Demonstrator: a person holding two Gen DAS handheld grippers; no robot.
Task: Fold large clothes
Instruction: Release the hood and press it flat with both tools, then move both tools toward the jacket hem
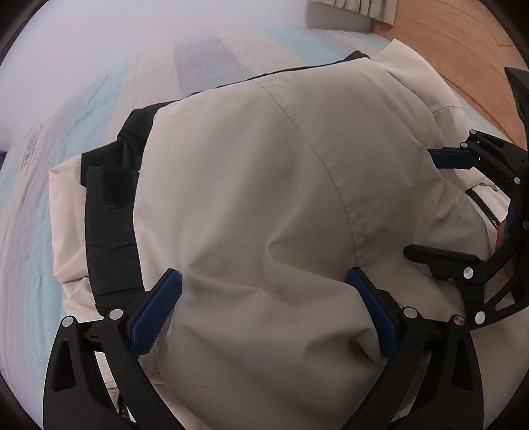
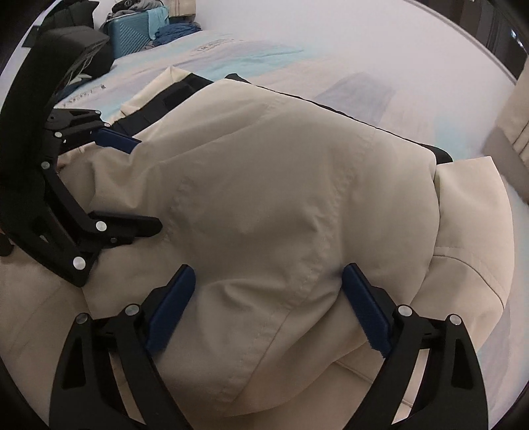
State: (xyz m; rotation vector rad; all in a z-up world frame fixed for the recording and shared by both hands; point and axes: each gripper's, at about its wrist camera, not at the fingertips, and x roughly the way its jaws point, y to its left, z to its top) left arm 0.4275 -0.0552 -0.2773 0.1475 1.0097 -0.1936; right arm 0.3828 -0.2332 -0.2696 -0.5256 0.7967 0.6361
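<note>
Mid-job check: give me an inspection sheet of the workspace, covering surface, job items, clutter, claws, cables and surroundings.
Surface: bed with pale blue and white striped sheet.
Job's things: beige jacket with black lining, lying bunched on the bed; zipper visible.
Clutter: teal suitcase with heaped clothes beyond the bed's far end.
Grippers: left claw open, fingers straddling a jacket fold; right claw open, likewise straddling fabric.
Cables: nothing seen.
Surroundings: wooden floor, curtain.
</note>
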